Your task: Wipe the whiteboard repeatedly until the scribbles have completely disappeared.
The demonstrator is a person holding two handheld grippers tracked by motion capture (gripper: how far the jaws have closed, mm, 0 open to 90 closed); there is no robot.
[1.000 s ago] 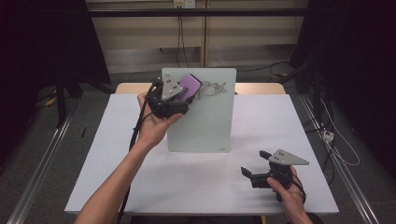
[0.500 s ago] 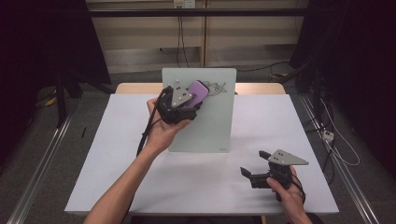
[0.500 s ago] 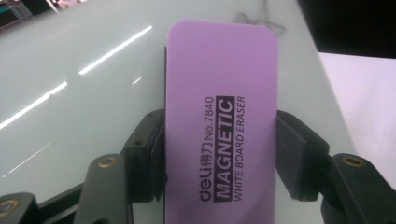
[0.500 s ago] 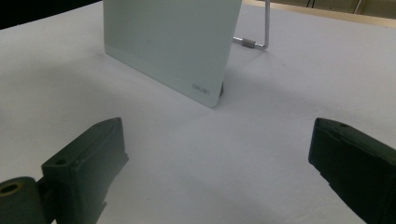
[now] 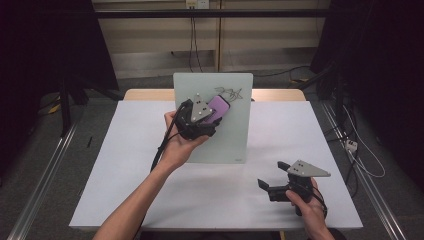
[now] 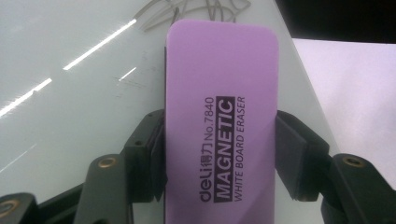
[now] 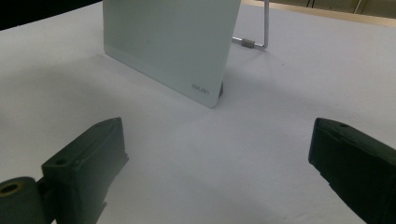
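Note:
A glass whiteboard [image 5: 220, 125] stands tilted on the white table [image 5: 125, 195], with dark scribbles [image 5: 231, 93] near its top edge. My left gripper [image 5: 212, 117] is shut on a purple magnetic whiteboard eraser [image 5: 219, 107] and holds it against the board just below the scribbles. In the left gripper view the eraser [image 6: 219, 126] sits clamped between both pads [image 6: 289, 158], with the scribbles [image 6: 201, 9] above it. My right gripper [image 5: 267, 189] rests low on the table at the front right, its jaws wide apart with nothing between them. Ahead of it is the board's lower corner [image 7: 187, 60].
The board's metal stand [image 7: 254, 37] props it from behind. A wooden table edge [image 5: 145, 94] runs along the back. Cables [image 5: 165, 145] trail from the left gripper down the person's forearm. White tabletop stretches left of the board and between the grippers.
My left gripper has carried the eraser rightward and a little down across the board face, closer to the scribbles. The right gripper has stayed put.

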